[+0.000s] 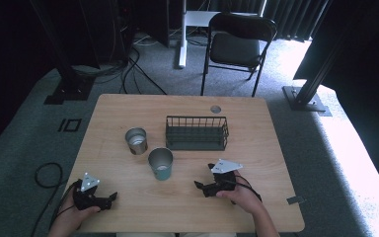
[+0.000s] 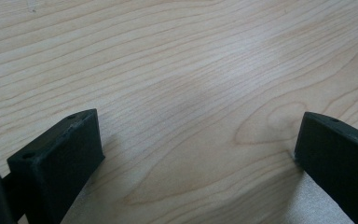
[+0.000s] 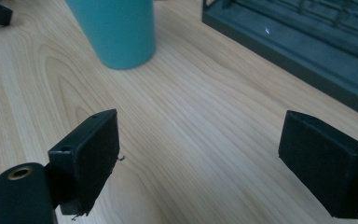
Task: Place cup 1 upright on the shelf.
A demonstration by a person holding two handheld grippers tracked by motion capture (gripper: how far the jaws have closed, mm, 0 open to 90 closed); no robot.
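Tabletop: teal cup (image 3: 116, 30) beyond right claw (image 3: 198, 154).

upright teal cup (image 1: 161, 163) near table's middle

**Three cameras, one tabletop**

The scene is being viewed from above and from the person's side by the high view, which is being aimed forward and down over the whole wooden table (image 1: 187, 207), with the floor and a chair (image 1: 237, 44) beyond. The left gripper view is being taken very close to the tabletop, along the left gripper (image 2: 198, 158), and bare wood grain is being faced. The right gripper view is being taken low and near the surface, along the right gripper (image 3: 198, 158), and is being pointed toward the teal cup (image 3: 116, 32) and the dark wire basket (image 3: 307, 51). That cup (image 1: 161, 164) and basket (image 1: 196, 133) are being shared with the high view.
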